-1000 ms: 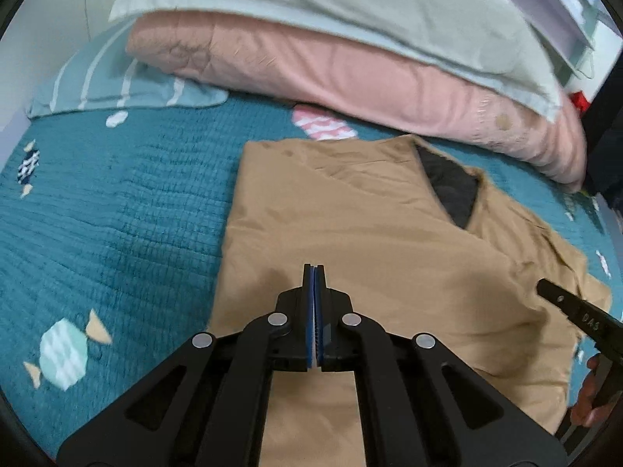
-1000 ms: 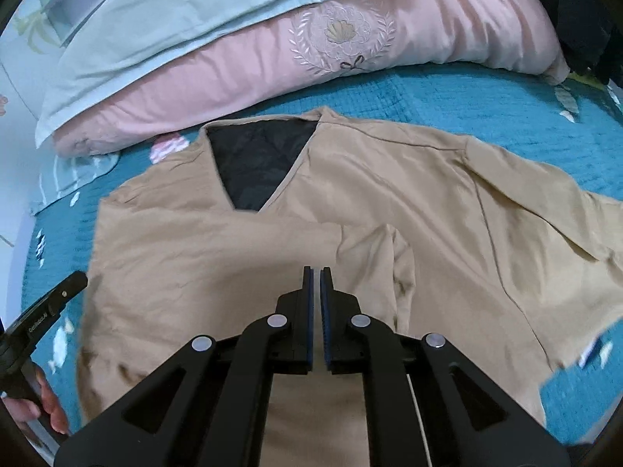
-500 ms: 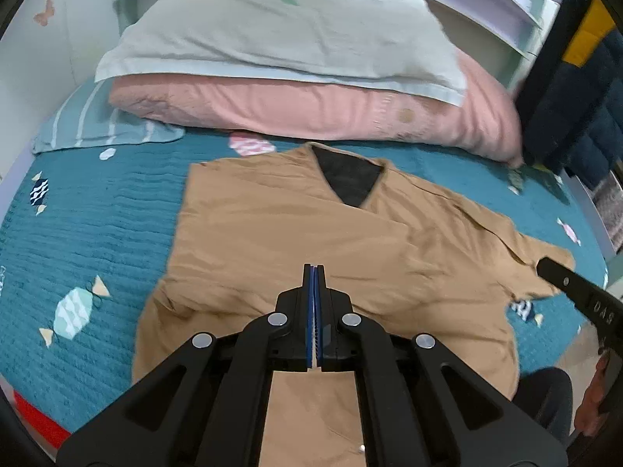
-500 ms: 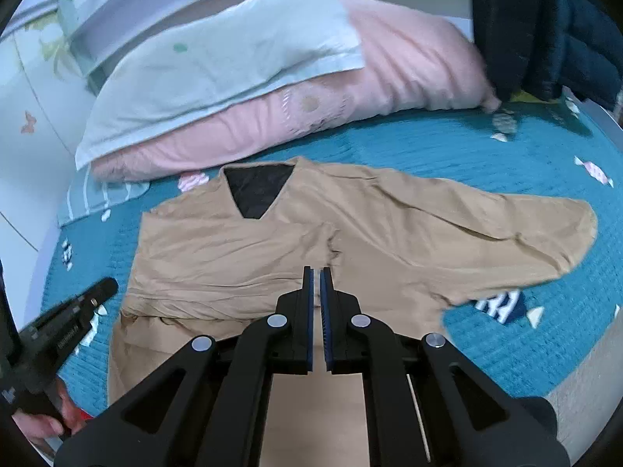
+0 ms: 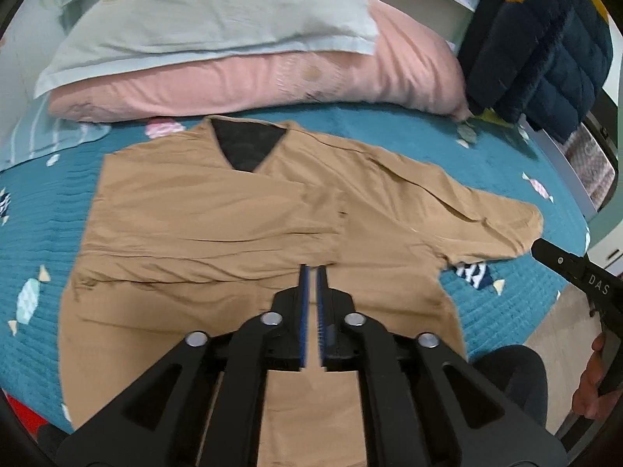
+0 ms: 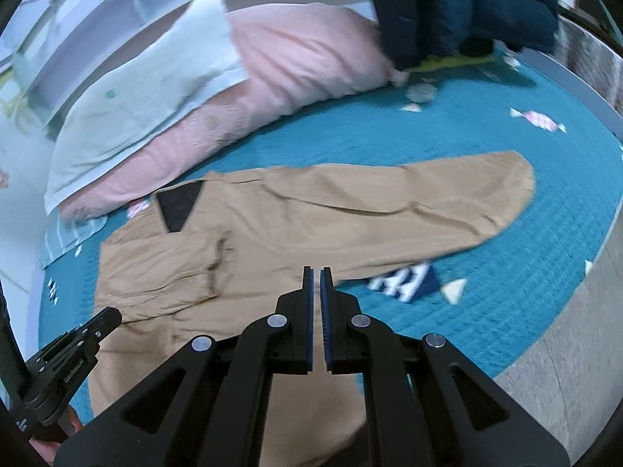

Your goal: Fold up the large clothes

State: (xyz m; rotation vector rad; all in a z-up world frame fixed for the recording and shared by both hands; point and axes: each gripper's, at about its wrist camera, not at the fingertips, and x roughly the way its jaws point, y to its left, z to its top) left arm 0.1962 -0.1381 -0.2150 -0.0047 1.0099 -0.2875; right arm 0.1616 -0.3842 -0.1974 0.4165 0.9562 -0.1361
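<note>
Reading "DAS" on my right gripper (image 5: pixel 576 276) at the left view's edge, I hold my left gripper (image 5: pixel 311 272) above the tan jacket (image 5: pixel 218 218), fingers a narrow slit apart, empty. From the right view, my right gripper (image 6: pixel 316 272) hovers likewise, barely parted, holding nothing; the jacket (image 6: pixel 350 210) lies on the teal bedspread (image 6: pixel 506 179), one sleeve outstretched.

- One tan garment (image 5: pixel 241 225) on one teal bedspread (image 5: pixel 486 148)
- Two pillows: one pink (image 5: pixel 272 81), one pale green (image 5: pixel 210 11)
- One dark puffer jacket (image 5: pixel 545 46)
- Two grippers: left (image 5: pixel 311 272), right (image 6: pixel 316 272)
</note>
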